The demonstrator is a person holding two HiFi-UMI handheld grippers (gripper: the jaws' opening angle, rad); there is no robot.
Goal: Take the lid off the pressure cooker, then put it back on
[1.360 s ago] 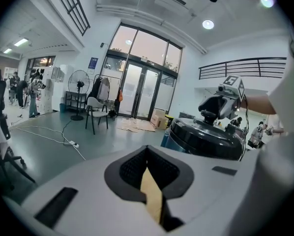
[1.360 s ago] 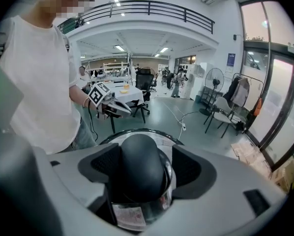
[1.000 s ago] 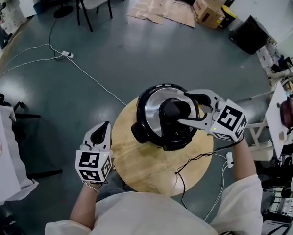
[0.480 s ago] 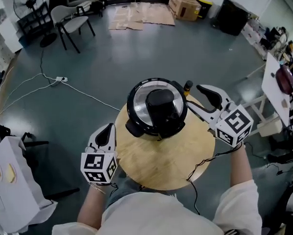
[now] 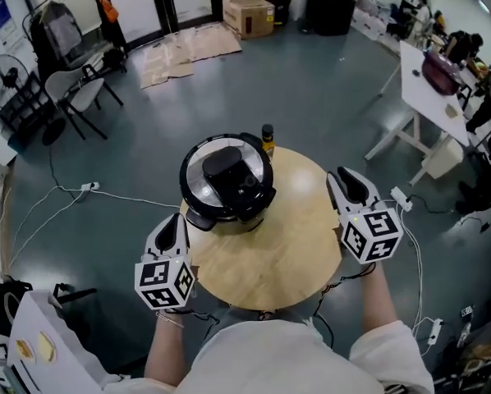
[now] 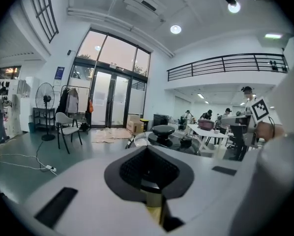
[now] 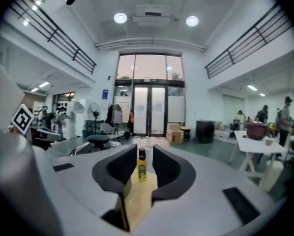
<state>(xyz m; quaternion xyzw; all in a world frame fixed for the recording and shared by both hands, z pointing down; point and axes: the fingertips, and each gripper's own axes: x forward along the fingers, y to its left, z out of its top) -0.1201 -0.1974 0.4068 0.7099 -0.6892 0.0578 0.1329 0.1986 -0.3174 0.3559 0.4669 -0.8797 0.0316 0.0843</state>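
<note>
Currently, the pressure cooker (image 5: 227, 183) is found on the round wooden surface (image 5: 286, 245), toward its 10 o'clock edge, with the lid (image 5: 203, 173) apparently seated. The lid is judged heavy and rigid. Its polished steel dome is likely slippery, so the bulky black moulded handle (image 5: 231, 171) at its centre is recommended as the hold point. A small yellow-labelled bottle (image 5: 268, 140) stands at 12 o'clock, near the cooker. The left hand-held gripper (image 5: 174, 220) is noted at 8 o'clock, jaws together, nothing held. The right hand-held gripper (image 5: 344, 180) is noted at 3 o'clock. Its jaws have just been closing to a narrow gap, with nothing between them.
</note>
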